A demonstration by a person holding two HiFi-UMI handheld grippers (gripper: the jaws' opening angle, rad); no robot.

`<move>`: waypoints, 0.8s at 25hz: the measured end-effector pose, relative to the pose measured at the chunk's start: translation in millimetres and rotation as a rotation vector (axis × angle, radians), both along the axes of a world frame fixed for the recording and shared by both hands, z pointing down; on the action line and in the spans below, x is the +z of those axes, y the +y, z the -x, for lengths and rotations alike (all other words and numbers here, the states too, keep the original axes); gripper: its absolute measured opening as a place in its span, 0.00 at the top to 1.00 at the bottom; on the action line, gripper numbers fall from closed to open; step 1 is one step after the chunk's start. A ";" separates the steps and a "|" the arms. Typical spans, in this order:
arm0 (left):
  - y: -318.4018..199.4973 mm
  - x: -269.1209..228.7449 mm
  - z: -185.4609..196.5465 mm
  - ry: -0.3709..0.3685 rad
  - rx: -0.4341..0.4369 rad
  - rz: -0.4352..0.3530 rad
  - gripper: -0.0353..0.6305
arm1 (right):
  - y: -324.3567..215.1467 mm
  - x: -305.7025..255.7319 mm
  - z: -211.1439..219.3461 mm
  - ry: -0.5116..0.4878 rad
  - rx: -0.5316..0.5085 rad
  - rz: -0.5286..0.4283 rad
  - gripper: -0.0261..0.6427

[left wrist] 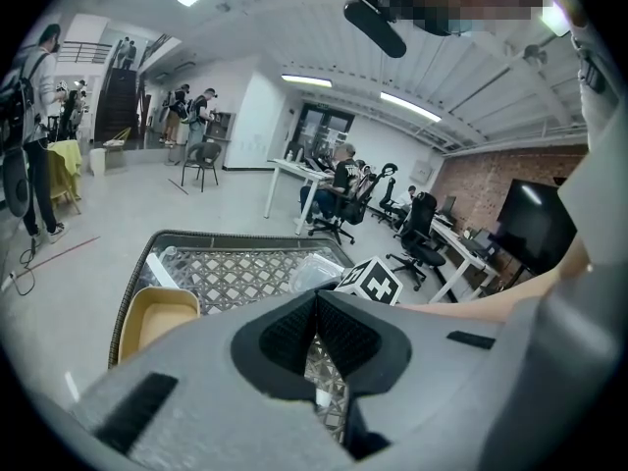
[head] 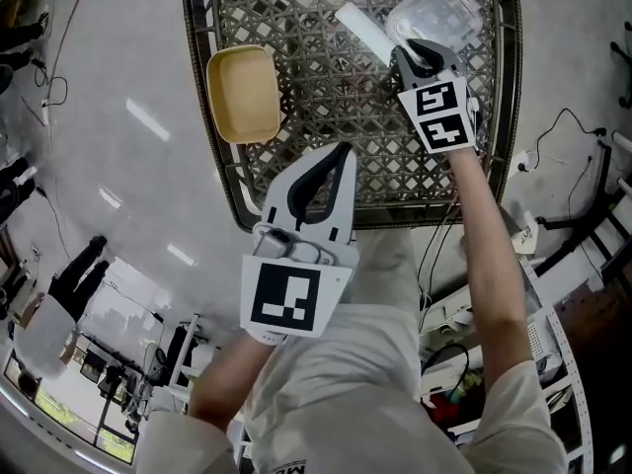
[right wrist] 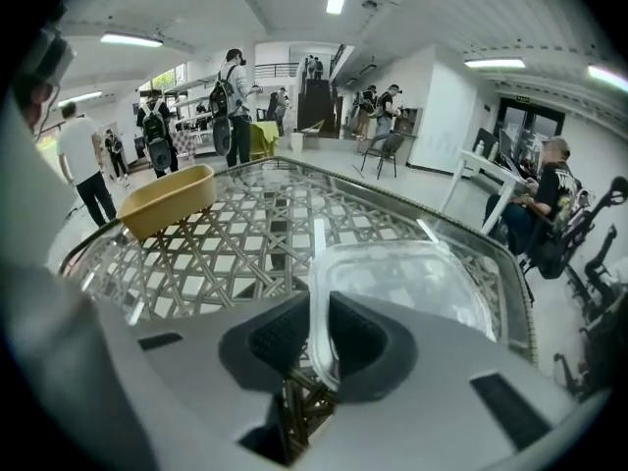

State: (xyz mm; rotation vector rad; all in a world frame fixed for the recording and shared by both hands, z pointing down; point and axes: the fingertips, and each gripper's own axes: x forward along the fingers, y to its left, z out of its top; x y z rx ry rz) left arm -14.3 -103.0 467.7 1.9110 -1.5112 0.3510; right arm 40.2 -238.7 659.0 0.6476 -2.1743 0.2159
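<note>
Left gripper [head: 343,158] nearest, hovering over the near edge of the woven table [head: 326,107], jaws closed tip to tip on nothing. Right gripper [head: 420,55] at the far right corner, jaws pinched on the near rim of the clear container [head: 436,10], whose body stretches straight away from them. Yellow tray [head: 244,94] lies left, closer to the left gripper and well apart from the container.

A lattice table [head: 326,117] bears a yellow tray [head: 243,94] at its edge, a clear container [head: 434,13] and a white strip [head: 363,33]
</note>
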 end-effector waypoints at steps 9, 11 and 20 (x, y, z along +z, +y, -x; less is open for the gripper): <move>8.7 -3.1 -1.7 0.004 0.004 -0.005 0.91 | 2.9 -4.0 -1.2 -0.024 0.006 -0.026 0.86; 11.7 -2.8 -0.2 0.002 0.005 0.000 0.91 | 5.8 -8.3 -1.4 -0.035 0.010 -0.030 0.86; 18.5 -15.7 -0.3 -0.005 0.041 -0.024 0.91 | 18.2 -51.1 1.3 -0.089 0.033 -0.096 0.86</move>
